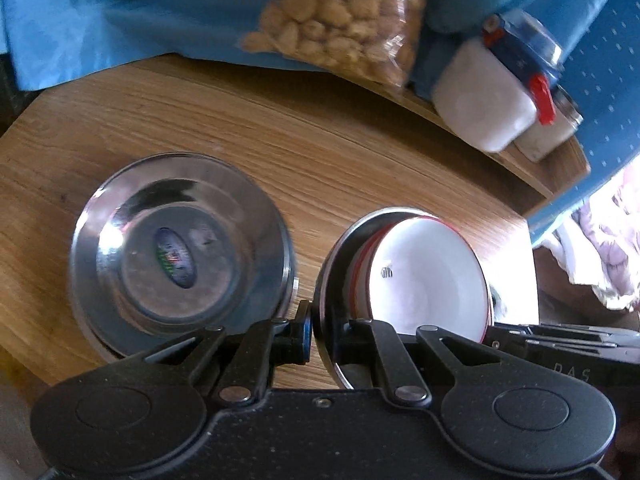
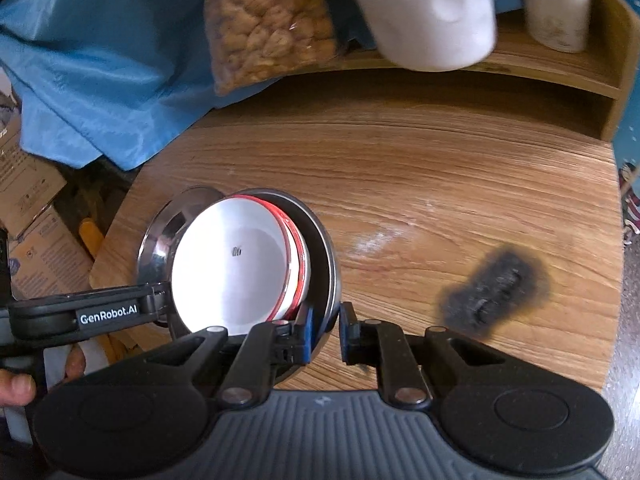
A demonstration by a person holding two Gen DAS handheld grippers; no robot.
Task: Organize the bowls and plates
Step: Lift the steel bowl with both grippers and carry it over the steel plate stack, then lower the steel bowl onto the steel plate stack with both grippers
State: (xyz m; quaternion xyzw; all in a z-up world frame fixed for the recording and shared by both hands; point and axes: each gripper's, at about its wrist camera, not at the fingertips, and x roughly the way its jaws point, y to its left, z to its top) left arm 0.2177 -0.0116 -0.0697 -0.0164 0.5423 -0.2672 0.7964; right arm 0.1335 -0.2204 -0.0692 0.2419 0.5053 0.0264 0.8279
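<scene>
From the left wrist camera, the sorting looks partly done, in my judgement. A stack is already gathered: a white bowl (image 1: 432, 276) with a red rim sits inside a steel plate (image 1: 332, 280), and both are carried tilted above the wooden table (image 1: 280, 152). The left gripper (image 1: 316, 320) is pinched tight on the near-left rim of that plate, one finger outside it and one inside. A second steel dish (image 1: 180, 256) lies flat on the table just left of the fingers, apart from the stack; it probably remains to be combined. The gripper points steeply down at the table. Beyond it sit a bag of nuts (image 1: 344, 20) on a blue cloth (image 1: 120, 12) and a white container (image 1: 484, 96) on a low shelf.

From the right wrist camera, the same stack shows to the left of and ahead of the right gripper (image 2: 325, 330). Its jaws are nearly closed on the plate's (image 2: 320, 248) right rim, the left finger (image 2: 304, 332) inside the rim beside the bowl (image 2: 236, 264). The other gripper (image 2: 158, 304) holds the opposite edge, so the stack hangs between both tools. This gripper too angles sharply downward. A dark burn mark (image 2: 496, 284) scars the table to its right.
</scene>
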